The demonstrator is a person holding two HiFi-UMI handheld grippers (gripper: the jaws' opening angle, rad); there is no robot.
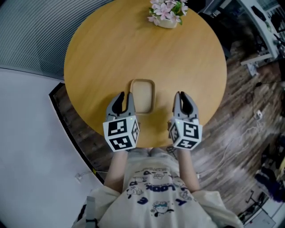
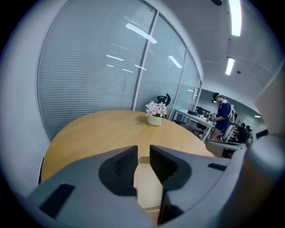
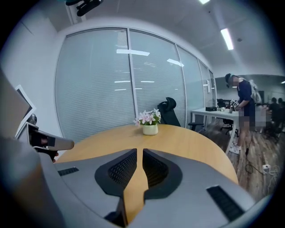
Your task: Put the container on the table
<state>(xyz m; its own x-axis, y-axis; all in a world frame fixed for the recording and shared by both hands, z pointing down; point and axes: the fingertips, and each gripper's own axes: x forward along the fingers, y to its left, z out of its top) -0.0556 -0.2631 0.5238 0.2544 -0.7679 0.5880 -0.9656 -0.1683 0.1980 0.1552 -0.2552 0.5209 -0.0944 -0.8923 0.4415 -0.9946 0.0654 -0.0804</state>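
Right by the surface's (image 1: 111, 53) near edge, the container (image 1: 142, 95) lies lengthwise, closer to the left gripper (image 1: 125, 96) than the right gripper (image 1: 181, 95), both jaws pinched together, empty.

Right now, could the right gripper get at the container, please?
Probably yes: the container lies on the table just beside the right gripper, with only bare wood between them, though its closed jaws would need opening.

Potted flowers (image 1: 167, 11) (pink), office chair (image 3: 171, 110), blinds (image 2: 89, 67)
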